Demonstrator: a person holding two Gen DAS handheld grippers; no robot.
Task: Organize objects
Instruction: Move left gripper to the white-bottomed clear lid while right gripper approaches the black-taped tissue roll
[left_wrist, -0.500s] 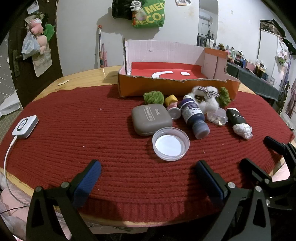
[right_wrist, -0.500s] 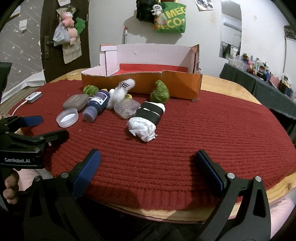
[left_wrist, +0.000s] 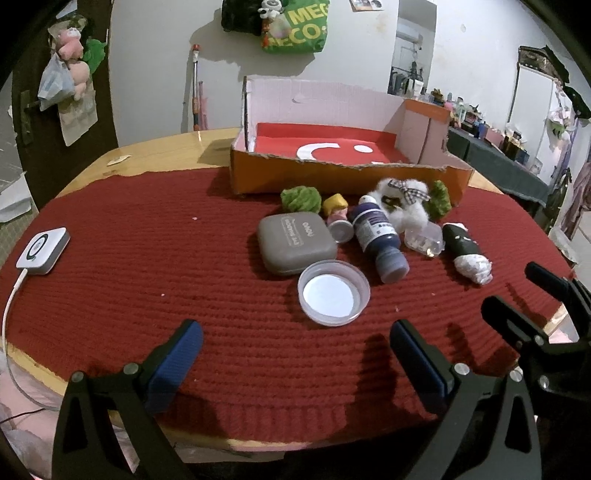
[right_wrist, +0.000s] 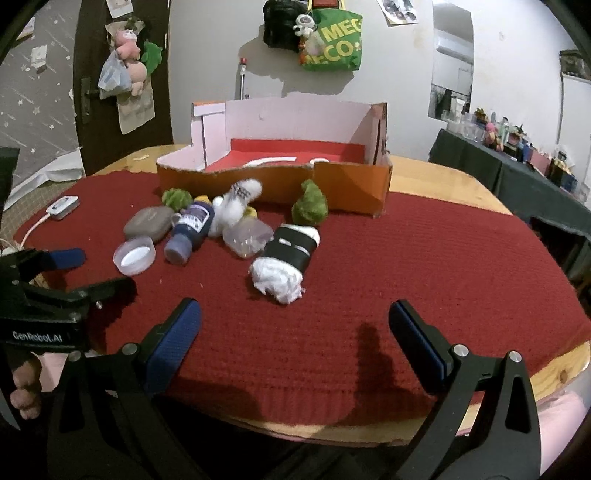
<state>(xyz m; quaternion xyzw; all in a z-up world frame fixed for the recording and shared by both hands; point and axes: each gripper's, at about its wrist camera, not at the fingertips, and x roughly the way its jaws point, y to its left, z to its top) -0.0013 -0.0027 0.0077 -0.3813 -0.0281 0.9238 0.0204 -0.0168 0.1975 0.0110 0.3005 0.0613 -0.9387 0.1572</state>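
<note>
An orange cardboard box (left_wrist: 332, 177) with a red floor stands at the back of the red knitted mat; it also shows in the right wrist view (right_wrist: 351, 184). In front of it lie a grey case (left_wrist: 295, 243), a clear lid (left_wrist: 332, 291), a dark blue bottle (left_wrist: 380, 236), a white fluffy toy (left_wrist: 402, 206), green pompoms (left_wrist: 301, 198), a clear small box (left_wrist: 424, 240) and a black roll with white paper (right_wrist: 288, 258). My left gripper (left_wrist: 295, 347) is open and empty, just short of the lid. My right gripper (right_wrist: 295, 328) is open and empty, just short of the black roll.
A white charger puck (left_wrist: 42, 251) with a cable lies at the mat's left edge. The wooden table edge (right_wrist: 554, 369) runs close under both grippers. Bags hang on the wall behind. A dark side table (right_wrist: 517, 173) stands at the right.
Both grippers have moved forward a little toward the objects. The objects have not moved.
</note>
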